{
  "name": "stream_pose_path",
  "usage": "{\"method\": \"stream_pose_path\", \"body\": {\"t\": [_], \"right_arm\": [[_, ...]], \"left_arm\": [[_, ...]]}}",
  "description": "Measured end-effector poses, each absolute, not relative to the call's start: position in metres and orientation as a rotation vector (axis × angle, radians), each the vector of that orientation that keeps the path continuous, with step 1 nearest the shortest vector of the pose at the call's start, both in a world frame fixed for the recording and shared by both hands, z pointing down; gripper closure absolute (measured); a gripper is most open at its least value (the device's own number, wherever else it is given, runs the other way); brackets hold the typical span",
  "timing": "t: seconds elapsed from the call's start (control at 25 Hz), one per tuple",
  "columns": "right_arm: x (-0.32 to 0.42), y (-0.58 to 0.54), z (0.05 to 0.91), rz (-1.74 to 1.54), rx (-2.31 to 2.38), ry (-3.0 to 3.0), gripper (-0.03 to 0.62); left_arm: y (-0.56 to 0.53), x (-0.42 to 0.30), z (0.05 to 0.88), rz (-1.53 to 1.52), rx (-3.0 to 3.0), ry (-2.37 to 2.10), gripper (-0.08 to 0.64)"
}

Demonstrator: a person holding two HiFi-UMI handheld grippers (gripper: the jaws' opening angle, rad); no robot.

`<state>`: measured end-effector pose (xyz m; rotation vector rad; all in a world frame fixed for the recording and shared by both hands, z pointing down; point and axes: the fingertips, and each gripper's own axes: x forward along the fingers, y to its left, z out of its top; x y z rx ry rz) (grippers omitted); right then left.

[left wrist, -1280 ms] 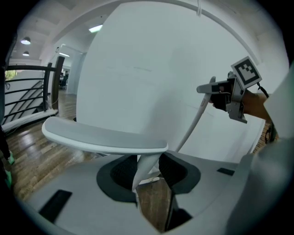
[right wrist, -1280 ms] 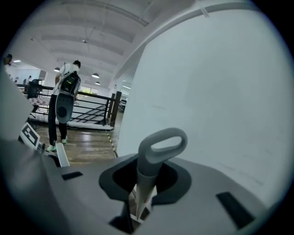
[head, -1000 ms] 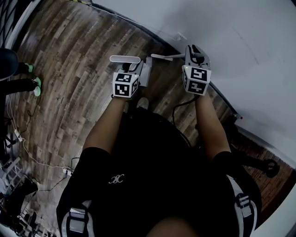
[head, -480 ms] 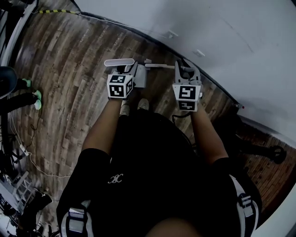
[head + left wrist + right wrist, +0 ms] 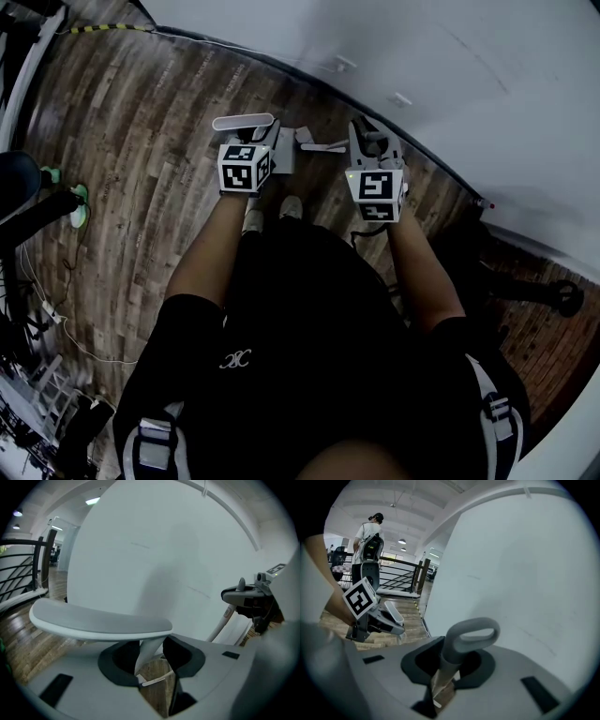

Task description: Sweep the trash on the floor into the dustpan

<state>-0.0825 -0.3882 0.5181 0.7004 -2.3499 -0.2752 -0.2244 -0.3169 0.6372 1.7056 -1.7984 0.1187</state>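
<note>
My left gripper (image 5: pixel 257 139) is shut on the stem of a long-handled tool whose flat grey crossbar (image 5: pixel 243 122) sticks out past the jaws. In the left gripper view the crossbar (image 5: pixel 101 620) spans the frame and its stem runs down between the jaws of the left gripper (image 5: pixel 152 654). My right gripper (image 5: pixel 367 139) is shut on a second pale handle (image 5: pixel 323 145). Its grey loop end (image 5: pixel 471 637) rises from the jaws of the right gripper (image 5: pixel 447 667). Both tools' lower ends are hidden by my body. I see no trash.
A wood plank floor (image 5: pixel 141 112) meets a white wall (image 5: pixel 450 66) just ahead. Someone's green shoes (image 5: pixel 77 195) and loose cables (image 5: pixel 47 309) are at the left. A dark wheeled object (image 5: pixel 553 295) stands at the right. A person (image 5: pixel 370 531) stands by a railing (image 5: pixel 401 576).
The right gripper has come a little left and back toward my body, closer to the left gripper. Both stay shut on their handles. The view has shifted slightly.
</note>
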Motion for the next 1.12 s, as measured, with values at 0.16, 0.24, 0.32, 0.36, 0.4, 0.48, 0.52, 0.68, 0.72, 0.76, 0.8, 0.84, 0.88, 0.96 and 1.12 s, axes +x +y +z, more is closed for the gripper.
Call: {"method": "stream_pose_path", "body": {"t": [0.16, 0.24, 0.32, 0.36, 0.4, 0.48, 0.52, 0.68, 0.72, 0.76, 0.8, 0.84, 0.88, 0.96, 1.12], "right_arm": [[-0.079, -0.405, 0.493, -0.269, 0.78, -2.37, 0.523], [-0.076, -0.414, 0.483, -0.301, 0.83, -2.348, 0.522], [-0.073, -0.422, 0.484, -0.31, 0.86, -2.325, 0.522], [-0.072, -0.424, 0.487, -0.307, 0.869, -2.314, 0.523], [-0.07, -0.426, 0.49, -0.304, 0.877, -2.303, 0.525], [-0.067, -0.428, 0.5, -0.304, 0.887, -2.288, 0.528], [-0.067, -0.43, 0.507, -0.304, 0.883, -2.285, 0.529], [-0.076, -0.429, 0.539, -0.251, 0.821, -2.284, 0.529], [-0.082, -0.425, 0.542, -0.236, 0.8, -2.294, 0.53], [-0.089, -0.42, 0.543, -0.227, 0.774, -2.311, 0.529], [-0.097, -0.414, 0.542, -0.222, 0.745, -2.333, 0.531], [-0.104, -0.408, 0.54, -0.22, 0.718, -2.356, 0.529], [-0.111, -0.404, 0.537, -0.218, 0.698, -2.377, 0.53], [-0.116, -0.403, 0.526, -0.201, 0.691, -2.415, 0.529], [-0.107, -0.422, 0.504, -0.103, 0.771, -2.463, 0.529]], "left_arm": [[-0.316, -0.225, 0.638, 0.119, 1.708, -1.79, 0.413], [-0.316, -0.225, 0.638, 0.119, 1.71, -1.787, 0.413], [-0.316, -0.224, 0.639, 0.121, 1.709, -1.787, 0.413], [-0.316, -0.224, 0.638, 0.123, 1.707, -1.788, 0.413], [-0.316, -0.223, 0.638, 0.124, 1.706, -1.787, 0.413], [-0.317, -0.223, 0.638, 0.125, 1.708, -1.785, 0.413], [-0.317, -0.223, 0.638, 0.126, 1.709, -1.784, 0.413], [-0.317, -0.223, 0.639, 0.134, 1.705, -1.783, 0.413], [-0.317, -0.223, 0.639, 0.135, 1.703, -1.783, 0.413], [-0.318, -0.223, 0.639, 0.135, 1.701, -1.783, 0.413], [-0.318, -0.223, 0.639, 0.134, 1.699, -1.784, 0.413], [-0.317, -0.224, 0.639, 0.134, 1.698, -1.785, 0.413], [-0.317, -0.225, 0.639, 0.134, 1.696, -1.785, 0.413], [-0.316, -0.225, 0.639, 0.133, 1.698, -1.783, 0.413], [-0.318, -0.225, 0.64, 0.125, 1.705, -1.776, 0.413]]}}
